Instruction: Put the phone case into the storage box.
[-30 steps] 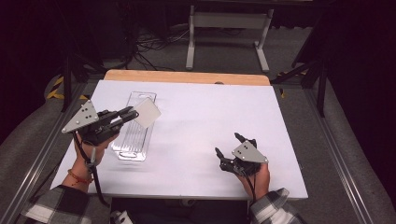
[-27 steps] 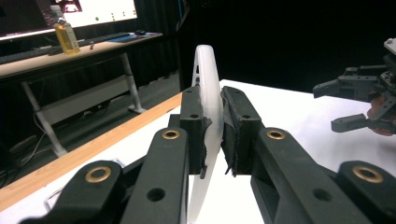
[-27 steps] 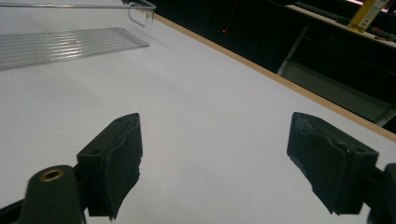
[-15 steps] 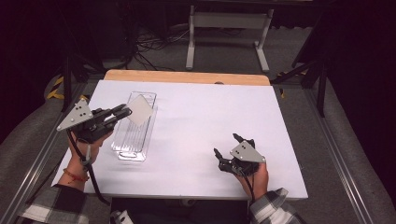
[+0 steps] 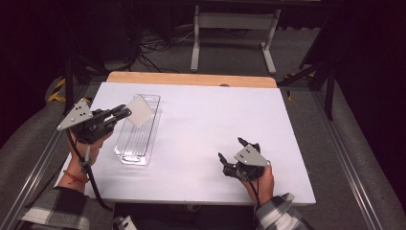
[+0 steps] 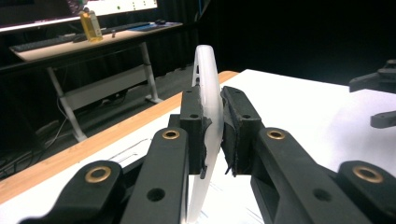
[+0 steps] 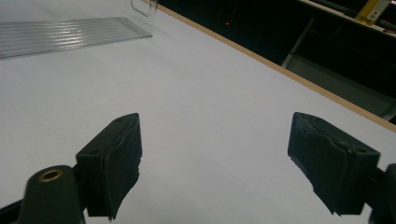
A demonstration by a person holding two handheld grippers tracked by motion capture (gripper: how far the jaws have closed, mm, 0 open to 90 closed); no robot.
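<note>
Table (image 5: 215, 120) work was mid-carry: clear tray (image 5: 136, 139) lay just below left gripper (image 5: 125, 113), which pinched white plate (image 5: 139, 111) edge-on; next, imo, lower it into tray w/ care; right gripper (image 5: 234, 154) sat spread, idle.

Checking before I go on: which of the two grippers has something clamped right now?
The left gripper: its jaws pinch a white plate above the clear tray. The right gripper rests open on the table.

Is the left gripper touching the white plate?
Touching. The left gripper view shows the left gripper with both pads pressed against the white plate.
</note>
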